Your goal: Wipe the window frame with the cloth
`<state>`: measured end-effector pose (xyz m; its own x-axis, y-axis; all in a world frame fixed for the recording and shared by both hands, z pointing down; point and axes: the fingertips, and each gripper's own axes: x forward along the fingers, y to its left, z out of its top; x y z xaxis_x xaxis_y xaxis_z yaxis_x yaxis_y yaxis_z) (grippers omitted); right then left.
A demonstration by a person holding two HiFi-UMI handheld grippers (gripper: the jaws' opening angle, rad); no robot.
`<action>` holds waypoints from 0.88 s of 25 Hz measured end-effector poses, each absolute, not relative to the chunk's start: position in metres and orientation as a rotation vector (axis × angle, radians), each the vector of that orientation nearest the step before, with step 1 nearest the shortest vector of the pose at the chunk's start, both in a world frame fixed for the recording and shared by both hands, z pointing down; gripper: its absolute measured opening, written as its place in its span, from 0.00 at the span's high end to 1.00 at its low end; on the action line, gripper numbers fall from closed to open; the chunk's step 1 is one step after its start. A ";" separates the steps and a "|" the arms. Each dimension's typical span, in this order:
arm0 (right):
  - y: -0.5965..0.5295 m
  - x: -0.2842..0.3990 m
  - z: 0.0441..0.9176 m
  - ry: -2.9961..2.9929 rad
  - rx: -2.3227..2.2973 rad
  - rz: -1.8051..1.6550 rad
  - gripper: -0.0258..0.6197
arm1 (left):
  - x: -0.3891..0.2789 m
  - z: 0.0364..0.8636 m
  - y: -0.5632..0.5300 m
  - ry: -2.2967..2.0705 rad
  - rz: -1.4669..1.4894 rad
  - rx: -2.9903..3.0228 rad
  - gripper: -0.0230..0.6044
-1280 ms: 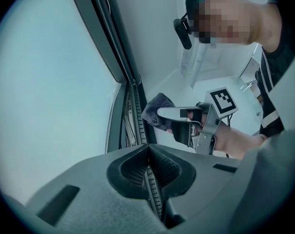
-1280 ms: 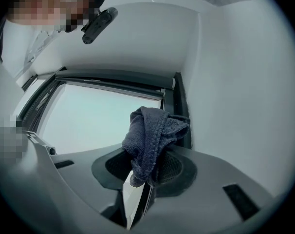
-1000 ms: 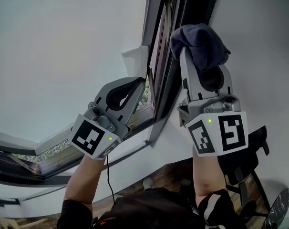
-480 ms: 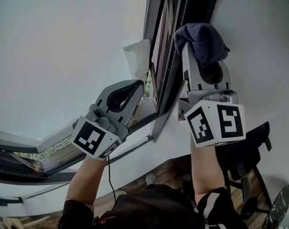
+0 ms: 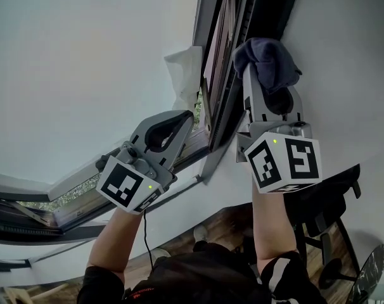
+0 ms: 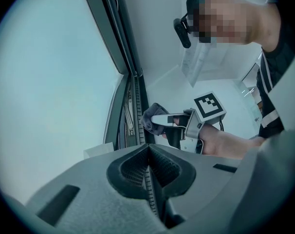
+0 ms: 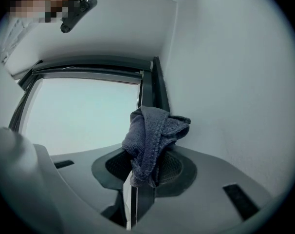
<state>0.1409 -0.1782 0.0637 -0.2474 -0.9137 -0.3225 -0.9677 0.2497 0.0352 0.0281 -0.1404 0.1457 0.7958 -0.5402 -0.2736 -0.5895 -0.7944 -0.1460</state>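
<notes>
My right gripper [image 5: 263,84] is raised beside the dark window frame [image 5: 220,75], and its jaws are pressed together on a dark blue-grey cloth [image 5: 268,59]. In the right gripper view the cloth is pinched in the seam where the two jaws meet. A short tail hangs down between them, and the larger part is bunched in folds above the tips. From the head view that bunch sits over the jaw tips, right at the frame's upright edge, with white wall [image 5: 344,75] on its other side. I cannot tell whether the fabric actually touches the frame. My left gripper [image 5: 173,124] is lower and to the left, near the frame's bottom corner. Its jaws are brought fully together with nothing between them. The pale window glass [image 5: 84,62] fills the space to the left of both grippers.
</notes>
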 end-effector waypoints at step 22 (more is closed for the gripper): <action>-0.194 0.147 0.143 2.321 -1.793 0.133 0.78 | 0.034 0.205 -0.135 0.905 0.219 -2.871 0.93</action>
